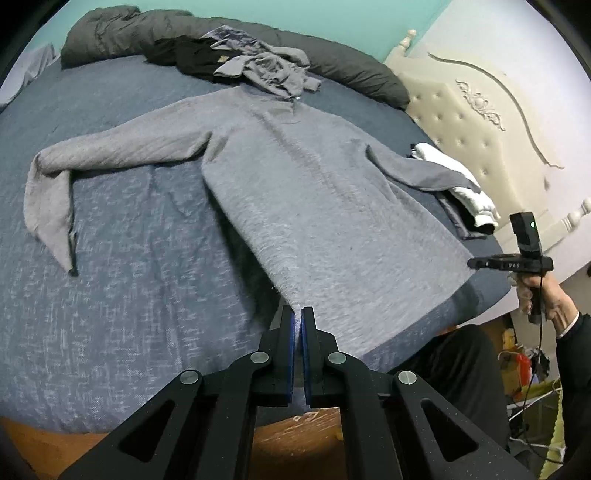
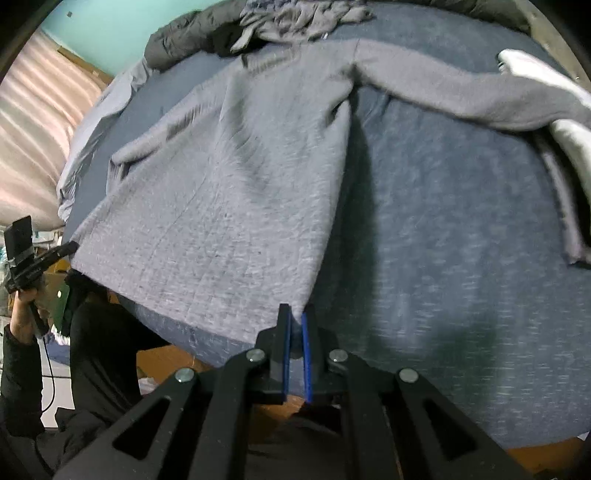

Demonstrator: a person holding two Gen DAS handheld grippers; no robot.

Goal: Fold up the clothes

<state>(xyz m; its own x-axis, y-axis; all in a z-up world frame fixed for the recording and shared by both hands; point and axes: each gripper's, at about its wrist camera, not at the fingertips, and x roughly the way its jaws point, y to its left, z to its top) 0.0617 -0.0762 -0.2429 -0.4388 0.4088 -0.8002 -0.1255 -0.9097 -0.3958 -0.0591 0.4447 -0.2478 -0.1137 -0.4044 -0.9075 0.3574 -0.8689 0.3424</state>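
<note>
Left gripper and right gripper each pinch a hem corner of the grey sweater, lower centre. Risk: shallow grip slips; the sleeve, mid-left, bunches.

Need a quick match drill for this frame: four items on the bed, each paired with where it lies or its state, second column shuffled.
Items:
1. grey sweater
2. white garment
3. dark duvet
4. left gripper

States:
A. bunched along the far edge of the bed
B. shut on the hem corner
C. spread flat, sleeves out
D. under the end of one sleeve, near the headboard

Pairs: 1-C, 2-D, 3-A, 4-B
</note>
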